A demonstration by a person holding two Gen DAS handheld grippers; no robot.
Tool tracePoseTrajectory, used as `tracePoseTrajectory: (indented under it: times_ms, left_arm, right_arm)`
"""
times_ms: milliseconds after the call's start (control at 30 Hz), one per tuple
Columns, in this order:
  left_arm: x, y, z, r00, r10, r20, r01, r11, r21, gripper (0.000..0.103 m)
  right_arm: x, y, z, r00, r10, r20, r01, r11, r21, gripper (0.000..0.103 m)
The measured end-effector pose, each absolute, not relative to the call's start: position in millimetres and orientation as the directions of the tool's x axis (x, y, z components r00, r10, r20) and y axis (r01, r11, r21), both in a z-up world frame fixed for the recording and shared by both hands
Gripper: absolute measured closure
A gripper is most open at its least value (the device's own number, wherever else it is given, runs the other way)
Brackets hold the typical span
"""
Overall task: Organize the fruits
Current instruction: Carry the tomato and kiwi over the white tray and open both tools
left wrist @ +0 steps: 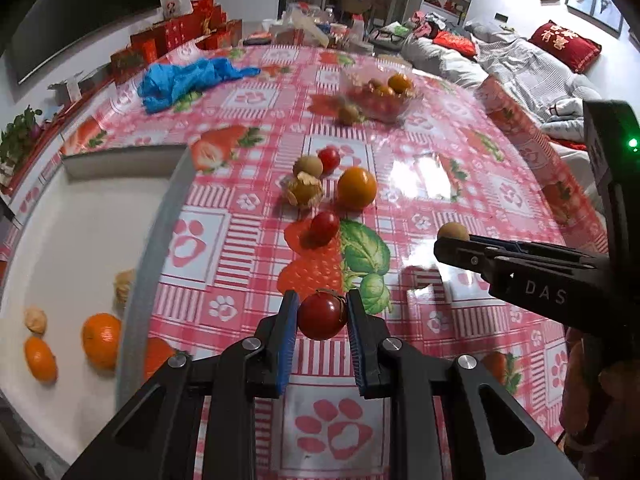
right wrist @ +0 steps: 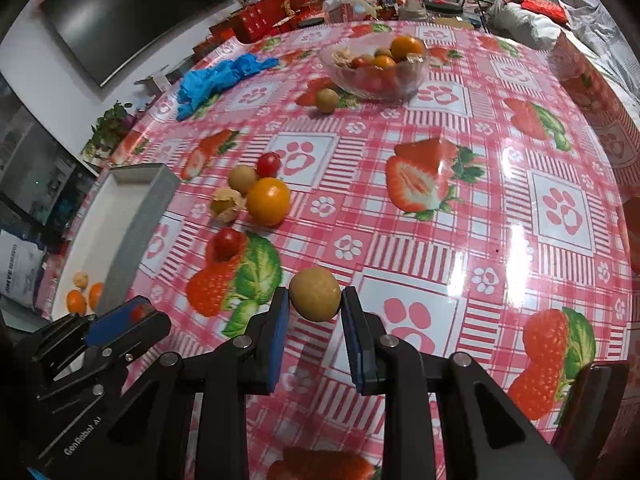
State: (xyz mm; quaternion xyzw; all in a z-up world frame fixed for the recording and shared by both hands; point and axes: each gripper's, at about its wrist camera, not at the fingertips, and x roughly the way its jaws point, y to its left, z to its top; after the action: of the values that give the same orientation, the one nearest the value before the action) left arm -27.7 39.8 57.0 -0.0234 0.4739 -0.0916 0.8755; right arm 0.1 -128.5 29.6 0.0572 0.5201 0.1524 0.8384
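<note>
Both tongs loaded. My left tongs (left wrist: 322,316) pinch a cherry tomato (left wrist: 322,317) across its middle, raised off the table (left wrist: 460,128). My right tongs (right wrist: 315,300) pinch a small tan-green round fruit (right wrist: 315,294) the same way, pads on opposite sides at the widest part.

Handling, as I judge it: the tomato is light, smooth-skinned, slick and soft; too much squeeze would split it, too little and it slides out. Grip at the equator, stem clear of the pads. The tan fruit looks firmer and matte, less likely to slip.

Grey tray (left wrist: 160,216) sits at my left on the table, holding two small oranges (left wrist: 100,340) and husked fruit. Loose cluster mid-table: large orange (left wrist: 356,188), papery husk fruit (left wrist: 304,192), another tan fruit (left wrist: 307,166), two more cherry tomatoes (left wrist: 324,224). The husk one looks brittle; take it by the body, gently. Glass bowl (right wrist: 374,66) of mixed fruit stands farther back.
</note>
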Motion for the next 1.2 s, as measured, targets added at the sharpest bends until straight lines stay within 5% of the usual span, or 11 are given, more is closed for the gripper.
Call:
tracePoseTrajectory:
  times_ms: [1200]
  left_arm:
    - [-35, 223, 110, 0.655, 0.019, -0.756, -0.112, 0.991, -0.072, 0.078]
  right_arm:
    - [3, 69, 98, 0.372, 0.426, -0.825, -0.507, 0.837, 0.204, 0.074]
